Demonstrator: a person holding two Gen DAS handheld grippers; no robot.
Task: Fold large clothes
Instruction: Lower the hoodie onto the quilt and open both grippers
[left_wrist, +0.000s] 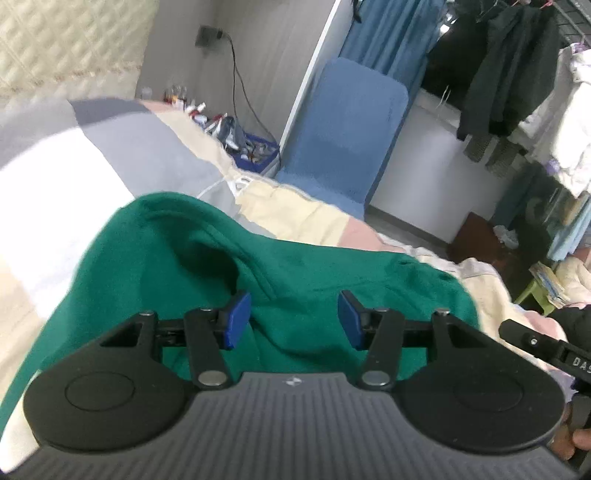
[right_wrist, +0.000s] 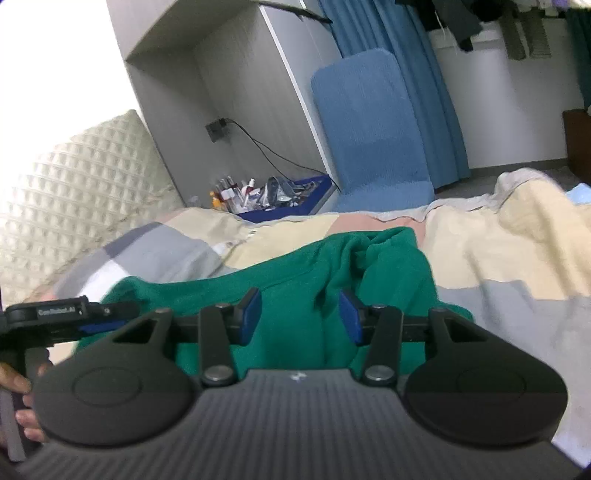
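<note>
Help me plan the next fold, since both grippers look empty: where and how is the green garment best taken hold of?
Probably at its bunched, raised ridge at the far right end of the green garment, coming from above and the near side. The folds stand up off the patchwork bedcover there, giving the fingers an edge; the middle lies flat. Both the left gripper and right gripper are open.

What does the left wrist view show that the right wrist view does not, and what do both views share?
Only the left wrist view: dark jackets on a clothes rail and a green stool.
Only the right wrist view: the open grey cabinet niche.
Both: the green garment on the patchwork bedcover, the blue chair, the blue basket of bottles, and each view's own gripper, left and right, open above the garment.
</note>
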